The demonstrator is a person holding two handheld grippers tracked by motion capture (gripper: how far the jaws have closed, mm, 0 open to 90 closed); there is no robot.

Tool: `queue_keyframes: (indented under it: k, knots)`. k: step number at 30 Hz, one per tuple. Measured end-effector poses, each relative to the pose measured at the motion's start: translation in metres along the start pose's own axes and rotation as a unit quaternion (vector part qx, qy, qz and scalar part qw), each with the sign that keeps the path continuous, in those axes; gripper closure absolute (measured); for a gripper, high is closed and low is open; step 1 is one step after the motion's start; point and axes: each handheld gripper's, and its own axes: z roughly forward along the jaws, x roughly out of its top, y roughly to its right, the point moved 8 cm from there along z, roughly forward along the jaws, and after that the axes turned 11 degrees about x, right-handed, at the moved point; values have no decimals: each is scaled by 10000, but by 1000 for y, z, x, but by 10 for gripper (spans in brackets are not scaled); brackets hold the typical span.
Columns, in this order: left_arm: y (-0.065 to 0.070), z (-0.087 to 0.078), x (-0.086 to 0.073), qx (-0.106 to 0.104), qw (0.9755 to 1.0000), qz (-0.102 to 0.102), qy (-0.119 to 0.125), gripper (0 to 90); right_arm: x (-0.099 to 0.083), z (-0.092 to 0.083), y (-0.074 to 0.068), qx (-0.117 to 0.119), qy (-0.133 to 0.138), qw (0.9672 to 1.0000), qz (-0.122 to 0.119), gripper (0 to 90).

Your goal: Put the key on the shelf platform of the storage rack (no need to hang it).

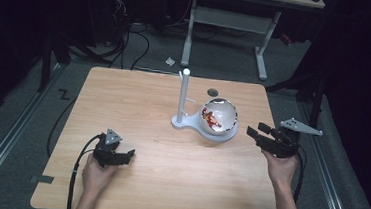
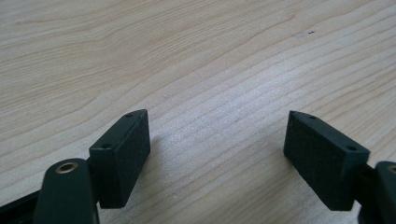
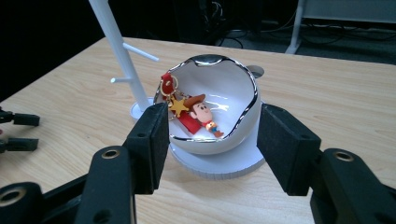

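The right gripper (image 3: 212, 140) had its two black jaws standing apart with nothing pressed between them; they framed the white bowl (image 3: 233, 93) from a little way off, not touching it. The left gripper (image 2: 217, 154) had its two jaws spread wide over bare wood, holding nothing.

One keychain figure (image 3: 198, 114) lay inside the bowl: a small cartoon cowboy with a brown hat, a red body, a yellow star beside it and a gold ring with a red strap at its upper end. It rested tilted against the bowl's inner wall, head toward the lower right in the right gripper view.

There was one bowl, white inside with a wavy silvered rim, sitting on the round plate of one white stand (image 1: 183, 99). The stand's single upright post rose just beside the bowl and carried two short pegs.

One light wooden table (image 1: 139, 96) bore all of this. In the high view the left gripper (image 1: 119, 155) sat near the table's near-left part, well apart from the bowl (image 1: 227, 119), and the right gripper (image 1: 259, 135) hovered near it at the right edge.
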Motion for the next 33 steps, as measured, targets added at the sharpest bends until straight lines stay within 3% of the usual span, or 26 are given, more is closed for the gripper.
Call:
queue_keyframes:
  k: [15,33]
  knots:
    - [0,0,0,1,10000,-1,0,230,-15,-14,-18,153,138,9998,-24,448]
    - [0,0,0,1,10000,1,-2,231,-33,3,-40,403,9,9991,-122,450]
